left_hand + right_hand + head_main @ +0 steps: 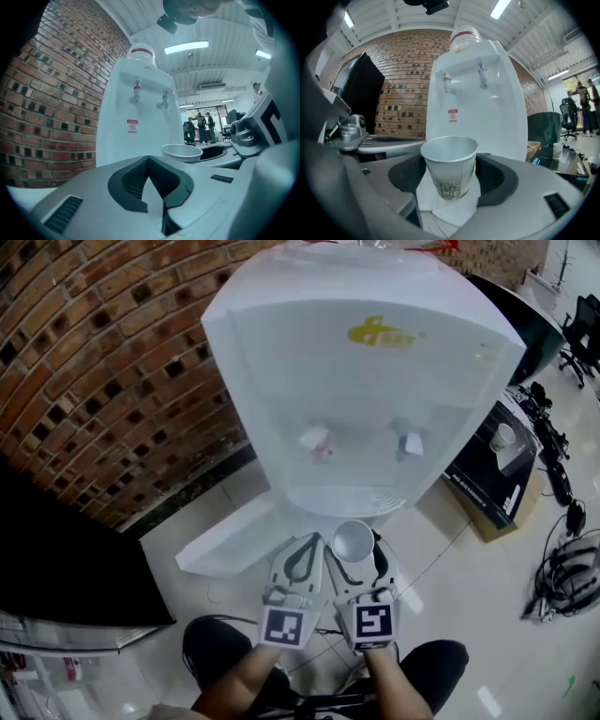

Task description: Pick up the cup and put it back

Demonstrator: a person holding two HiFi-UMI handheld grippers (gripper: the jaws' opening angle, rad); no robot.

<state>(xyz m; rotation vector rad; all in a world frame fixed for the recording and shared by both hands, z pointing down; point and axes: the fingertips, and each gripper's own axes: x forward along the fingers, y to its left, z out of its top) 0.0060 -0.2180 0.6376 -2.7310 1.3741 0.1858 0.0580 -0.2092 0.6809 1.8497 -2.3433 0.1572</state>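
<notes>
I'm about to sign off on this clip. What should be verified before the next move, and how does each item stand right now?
1. Cup clamped between the jaws of the right gripper: ok.
2. Cup upright, rim on top: ok.
3. Left gripper shut with nothing between its jaws: ok.
4. Water dispenser directly ahead of both grippers: ok.
5. Spot where the cup goes back is free: cannot tell, no view shows it.

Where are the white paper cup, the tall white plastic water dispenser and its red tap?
white paper cup (449,168), right gripper view, side wall
tall white plastic water dispenser (375,390), head view, front panel
red tap (446,84), right gripper view, spout
</notes>
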